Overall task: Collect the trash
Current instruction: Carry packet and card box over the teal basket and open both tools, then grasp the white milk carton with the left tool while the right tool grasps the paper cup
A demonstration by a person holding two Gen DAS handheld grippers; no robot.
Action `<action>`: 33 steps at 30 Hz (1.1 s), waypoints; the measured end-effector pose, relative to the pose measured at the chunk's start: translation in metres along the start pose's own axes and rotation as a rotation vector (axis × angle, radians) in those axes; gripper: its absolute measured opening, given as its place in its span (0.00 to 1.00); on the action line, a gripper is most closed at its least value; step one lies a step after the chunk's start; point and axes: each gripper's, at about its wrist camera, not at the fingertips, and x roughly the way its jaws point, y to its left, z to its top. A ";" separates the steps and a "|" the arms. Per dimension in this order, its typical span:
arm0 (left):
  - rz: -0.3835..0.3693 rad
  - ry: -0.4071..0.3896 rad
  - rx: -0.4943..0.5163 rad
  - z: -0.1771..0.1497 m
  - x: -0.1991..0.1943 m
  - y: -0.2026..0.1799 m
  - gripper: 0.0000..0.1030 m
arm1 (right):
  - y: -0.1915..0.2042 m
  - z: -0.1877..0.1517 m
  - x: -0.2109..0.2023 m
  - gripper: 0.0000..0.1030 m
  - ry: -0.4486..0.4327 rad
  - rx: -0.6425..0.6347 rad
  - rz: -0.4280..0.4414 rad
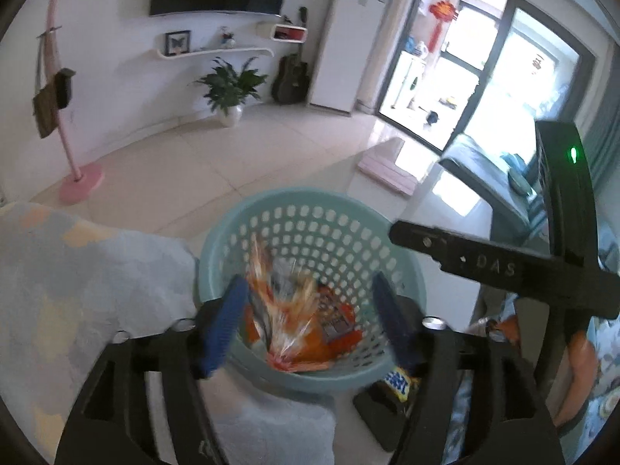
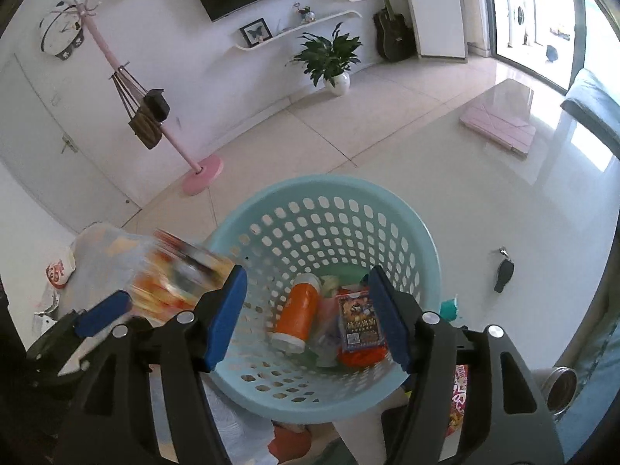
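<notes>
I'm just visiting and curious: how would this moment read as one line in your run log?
step: drop trash | left gripper: open, blurred wrapper between fingers | right gripper: open, empty | basket: holds bottle, packet

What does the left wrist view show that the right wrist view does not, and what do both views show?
Only the left wrist view shows the blurred orange wrapper between the open left tool, over the basket. Only the right wrist view shows the orange bottle and the printed packet lying in the basket, and a black key on the floor. Both show the blue basket, potted plant and pink coat stand.
</notes>
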 end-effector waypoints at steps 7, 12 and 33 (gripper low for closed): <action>-0.022 -0.029 -0.026 -0.006 -0.011 0.000 0.76 | 0.009 0.001 -0.018 0.60 -0.028 -0.019 0.005; 0.012 -0.111 -0.065 -0.015 -0.049 0.017 0.76 | 0.036 -0.001 -0.034 0.60 -0.065 -0.068 0.043; 0.777 -0.206 -0.504 -0.102 -0.203 0.218 0.77 | 0.290 -0.097 0.030 0.55 0.012 -0.470 0.320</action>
